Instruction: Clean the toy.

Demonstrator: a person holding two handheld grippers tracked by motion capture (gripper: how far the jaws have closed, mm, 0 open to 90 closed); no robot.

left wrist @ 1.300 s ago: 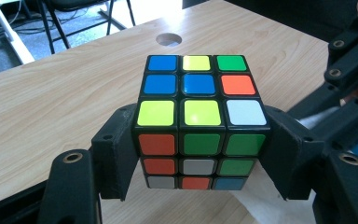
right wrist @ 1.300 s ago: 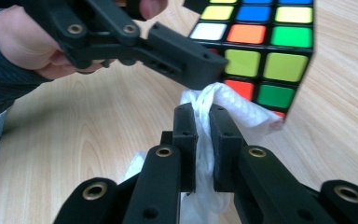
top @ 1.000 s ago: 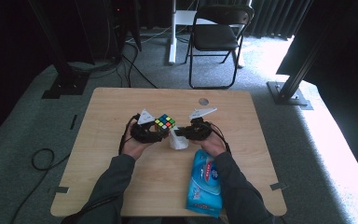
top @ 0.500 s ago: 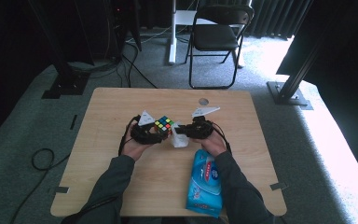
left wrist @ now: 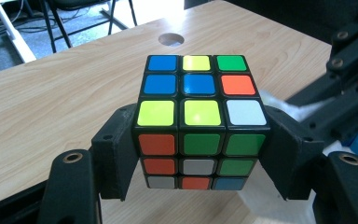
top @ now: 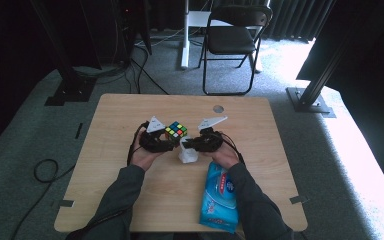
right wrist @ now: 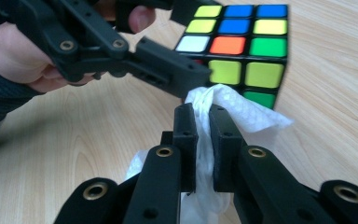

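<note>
cube (left wrist: 200,121) sides hidden by left tongs (left wrist: 200,154); wipe (right wrist: 223,112) partly pinched.

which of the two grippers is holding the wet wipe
The right gripper: its jaws pinch the white wipe. The left gripper clamps the cube instead.

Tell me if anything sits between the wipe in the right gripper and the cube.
Nothing visible does. The right gripper pinches the wipe right beside the cube, which the left gripper clamps. That gripper's near jaw lies just left of the wipe, not across its path.
</note>
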